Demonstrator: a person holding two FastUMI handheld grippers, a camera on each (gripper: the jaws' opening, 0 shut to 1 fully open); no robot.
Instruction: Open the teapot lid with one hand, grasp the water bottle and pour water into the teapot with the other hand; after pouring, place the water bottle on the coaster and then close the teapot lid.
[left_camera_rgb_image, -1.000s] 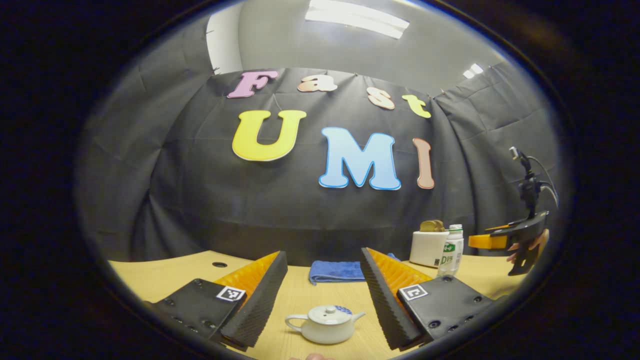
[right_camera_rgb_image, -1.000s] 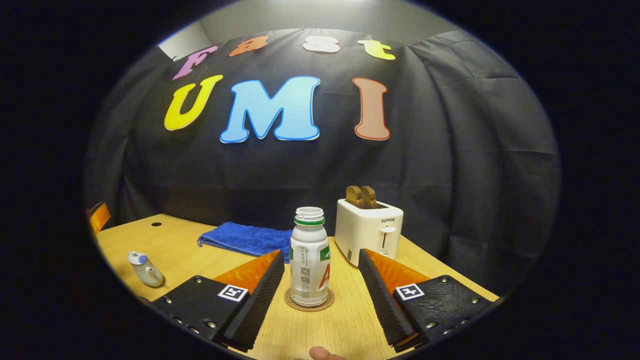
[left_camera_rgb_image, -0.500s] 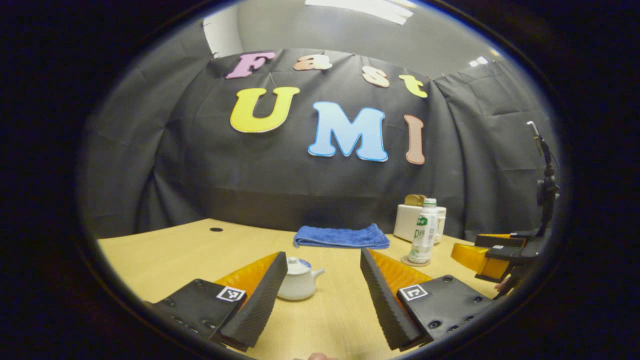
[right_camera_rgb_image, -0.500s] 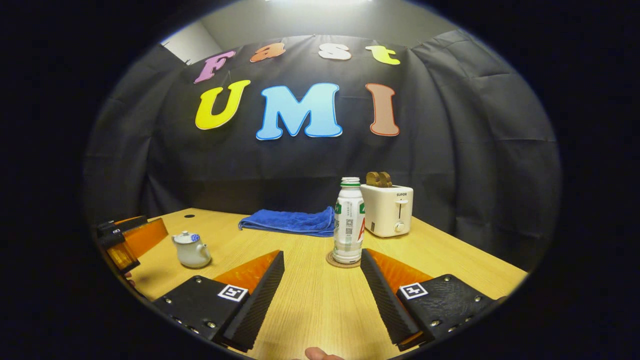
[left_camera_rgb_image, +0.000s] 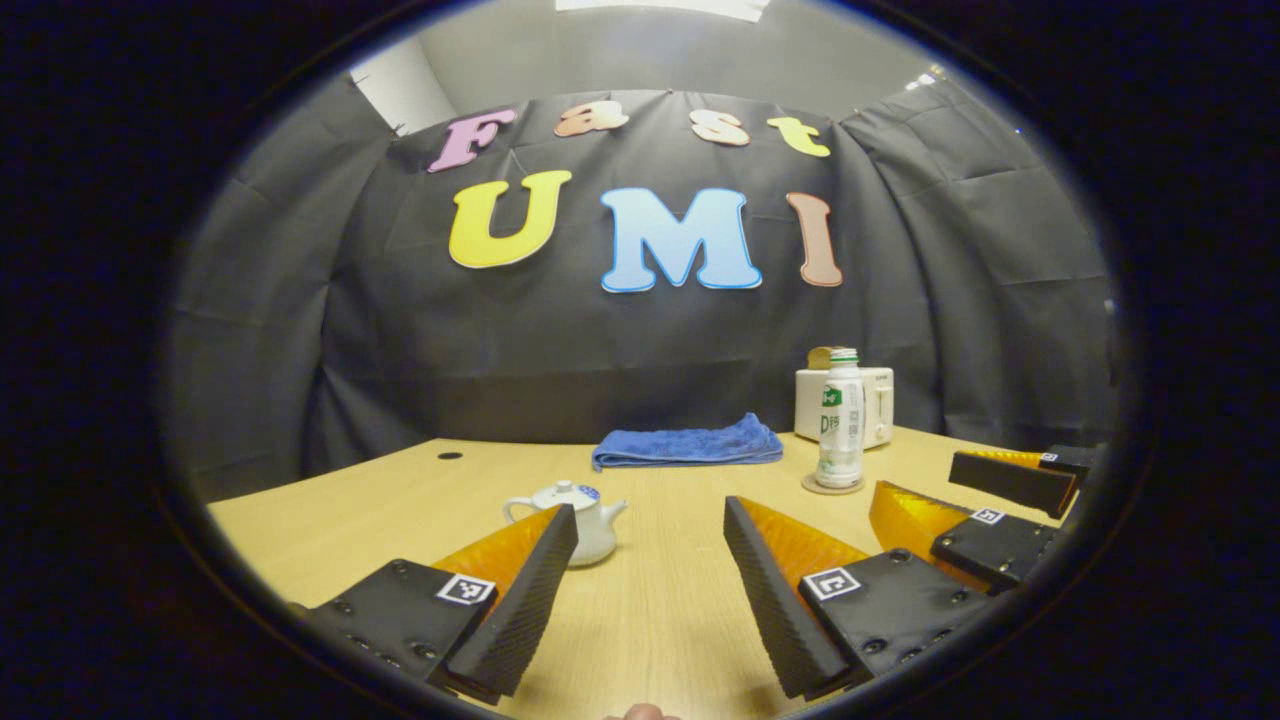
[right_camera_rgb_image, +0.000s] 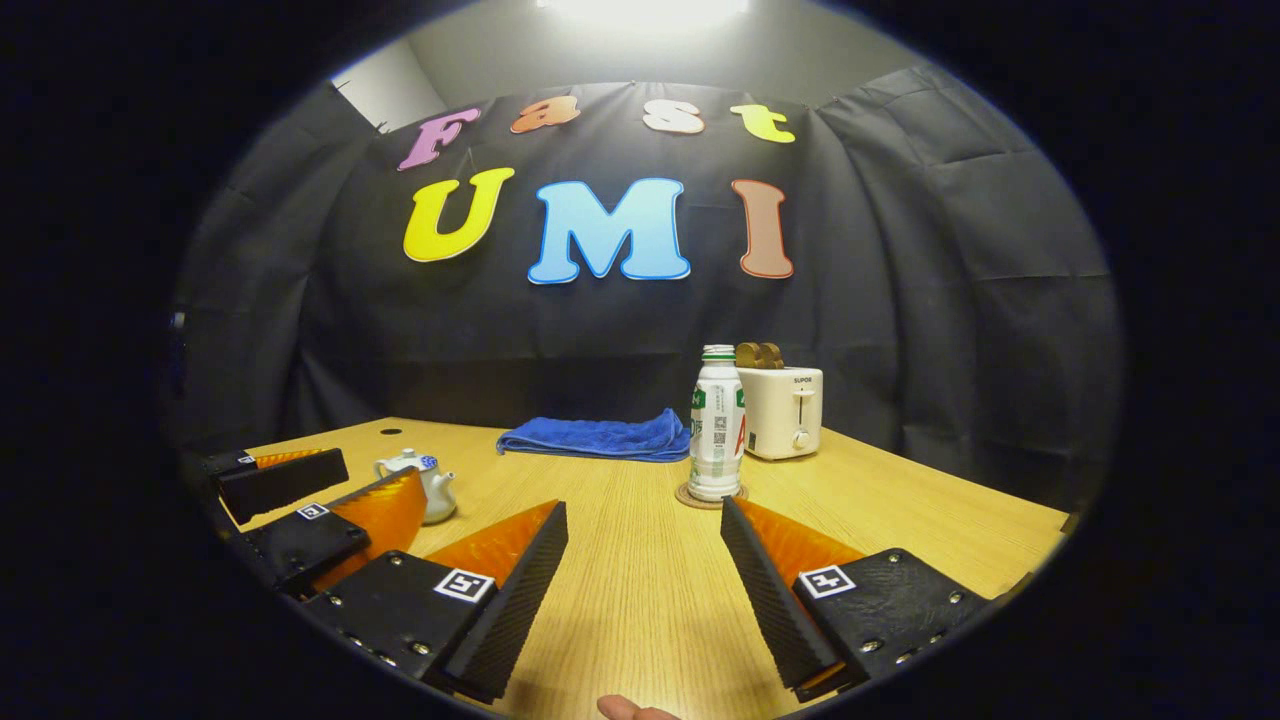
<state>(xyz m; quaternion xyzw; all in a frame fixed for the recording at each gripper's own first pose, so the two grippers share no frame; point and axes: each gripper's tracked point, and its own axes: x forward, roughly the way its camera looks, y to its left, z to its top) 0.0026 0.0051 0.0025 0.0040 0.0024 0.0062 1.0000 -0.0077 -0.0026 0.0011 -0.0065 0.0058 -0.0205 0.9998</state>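
The white teapot (left_camera_rgb_image: 572, 518) sits on the wooden counter (left_camera_rgb_image: 660, 620) with its lid (left_camera_rgb_image: 564, 492) on; in the left gripper view it is partly hidden behind that gripper's left finger. The water bottle (left_camera_rgb_image: 840, 418) stands upright on the round coaster (left_camera_rgb_image: 832, 487), well apart from the teapot toward its spout side. Behind the bottle, just beside it, is a white toaster (left_camera_rgb_image: 868, 402) with toast in its slots, and a folded blue towel (left_camera_rgb_image: 688, 444) lies at the back of the counter, between the teapot and the bottle as seen in the left gripper view. The left gripper (left_camera_rgb_image: 650, 580) hovers over the counter with its fingers spread wide apart, holding nothing. The right gripper (right_camera_rgb_image: 645, 575) likewise has its fingers wide apart and empty, with the bottle farther ahead of it and beyond its fingertips. In the right gripper view the left gripper (right_camera_rgb_image: 300, 497) shows at the edge, just in front of the teapot (right_camera_rgb_image: 425, 485).
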